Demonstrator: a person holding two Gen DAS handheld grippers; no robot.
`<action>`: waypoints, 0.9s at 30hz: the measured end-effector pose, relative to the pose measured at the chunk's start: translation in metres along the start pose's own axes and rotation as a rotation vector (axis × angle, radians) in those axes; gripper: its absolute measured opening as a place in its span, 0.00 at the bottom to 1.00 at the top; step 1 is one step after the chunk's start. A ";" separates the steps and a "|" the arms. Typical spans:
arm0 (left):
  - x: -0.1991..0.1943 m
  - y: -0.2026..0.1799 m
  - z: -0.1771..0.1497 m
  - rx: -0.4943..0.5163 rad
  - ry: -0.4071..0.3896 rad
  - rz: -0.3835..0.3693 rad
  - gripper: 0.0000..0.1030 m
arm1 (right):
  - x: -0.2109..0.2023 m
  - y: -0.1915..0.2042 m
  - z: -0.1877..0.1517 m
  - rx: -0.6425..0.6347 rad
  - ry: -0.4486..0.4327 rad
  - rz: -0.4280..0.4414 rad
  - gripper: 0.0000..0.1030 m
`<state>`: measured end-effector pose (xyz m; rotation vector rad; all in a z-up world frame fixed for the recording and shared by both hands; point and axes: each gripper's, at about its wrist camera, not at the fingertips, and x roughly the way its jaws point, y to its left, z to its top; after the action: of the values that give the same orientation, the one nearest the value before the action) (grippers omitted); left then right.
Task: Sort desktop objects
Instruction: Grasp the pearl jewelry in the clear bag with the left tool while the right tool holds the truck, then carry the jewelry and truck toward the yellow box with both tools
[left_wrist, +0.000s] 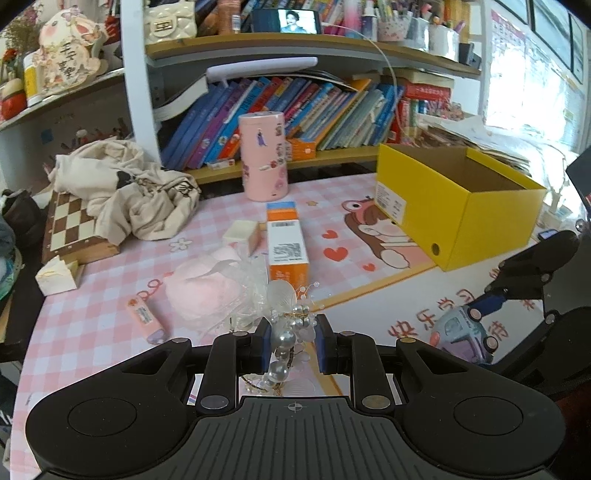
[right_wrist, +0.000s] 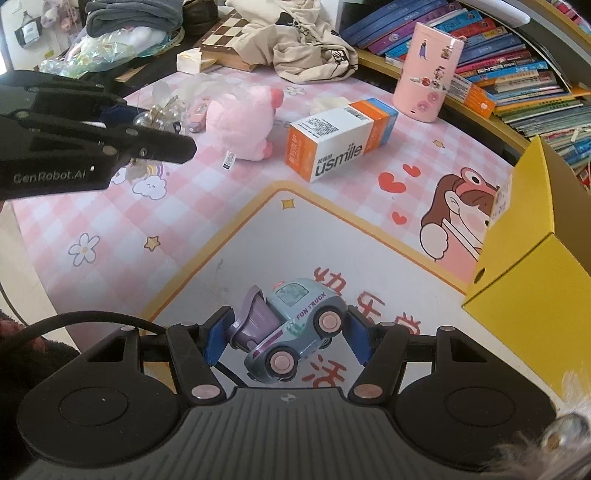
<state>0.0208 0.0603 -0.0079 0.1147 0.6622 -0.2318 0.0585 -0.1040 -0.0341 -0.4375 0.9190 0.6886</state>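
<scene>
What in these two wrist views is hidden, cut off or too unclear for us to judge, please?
- Yellow box interior: left wrist view, its own walls hide the bottom; right wrist view crops it at the edge.
- Chessboard: the beige cloth covers part.
- Pearl hairpiece: lower end hidden behind the left gripper body.
- Toy car: far side unseen, within the right gripper.

A desk covered by a pink checked cartoon mat (right_wrist: 122, 236) carries the things. On it, seen from the right wrist camera, a pink plush pig (right_wrist: 242, 120) lies at 12 o'clock, an orange-and-white usmile box (right_wrist: 341, 138) on its side at 1 o'clock, and a pink sticker-covered canister (right_wrist: 428, 72) upright just beyond. A yellow open box (right_wrist: 532, 280) stands at 3 o'clock; a chessboard (right_wrist: 225, 37) under crumpled cream cloth (right_wrist: 310, 48) lies at 11 o'clock.
</scene>
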 end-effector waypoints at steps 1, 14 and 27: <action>0.000 -0.002 0.000 0.004 0.001 -0.005 0.21 | -0.001 0.000 -0.001 0.003 0.000 -0.002 0.60; 0.002 -0.019 -0.005 0.044 0.016 -0.069 0.21 | -0.009 -0.001 -0.014 0.042 0.011 -0.030 0.60; 0.009 -0.034 -0.006 0.079 0.034 -0.143 0.21 | -0.015 -0.006 -0.029 0.100 0.041 -0.066 0.60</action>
<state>0.0155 0.0269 -0.0195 0.1472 0.6962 -0.3943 0.0402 -0.1317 -0.0368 -0.3927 0.9693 0.5730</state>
